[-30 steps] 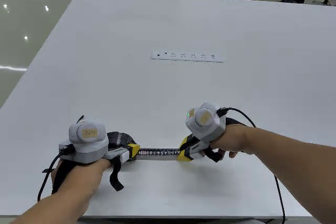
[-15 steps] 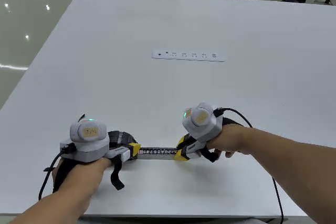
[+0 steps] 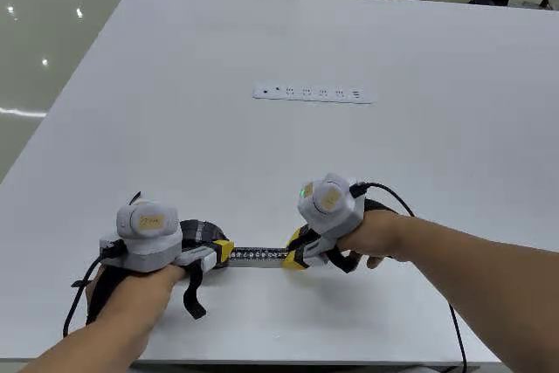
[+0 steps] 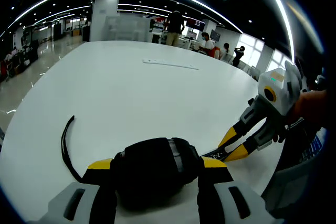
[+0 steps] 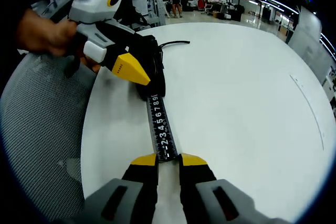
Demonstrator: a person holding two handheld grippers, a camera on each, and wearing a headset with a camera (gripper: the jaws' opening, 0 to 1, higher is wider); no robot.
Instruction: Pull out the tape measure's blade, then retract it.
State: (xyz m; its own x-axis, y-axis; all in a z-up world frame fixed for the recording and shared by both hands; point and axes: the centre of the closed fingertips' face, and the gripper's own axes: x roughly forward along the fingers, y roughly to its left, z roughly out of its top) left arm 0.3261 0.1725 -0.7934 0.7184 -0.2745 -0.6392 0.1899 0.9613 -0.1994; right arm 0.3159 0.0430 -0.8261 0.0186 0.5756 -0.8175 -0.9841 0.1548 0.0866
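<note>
In the head view, the left gripper sat near the front edge of the plain white tabletop with its jaws closed around the black, round-bodied tape measure case. The right gripper stood just beside it, joined to it by a short stretch of the narrow, numbered metal blade. A flat white power strip lay well apart, farther back. In the left gripper view, the two yellow-tipped jaws pressed against either side of the tape measure case, which rested on the tabletop. Its thin black wrist strap trailed off to one side, and the blade ran out to the tips of the right gripper. In the right gripper view, the right gripper had its jaws drawn almost together, pinching the free end of the blade. The blade lay flat along the tabletop and ran back to the tape measure case, held by the left gripper. As for progress, the blade was out of the case, but only by a short length. This moment alone did not show whether the pull was just beginning or the retraction was nearly done. In either case the task looked unfinished, since the blade had yet to go fully back inside and the right jaws had yet to let go.
</note>
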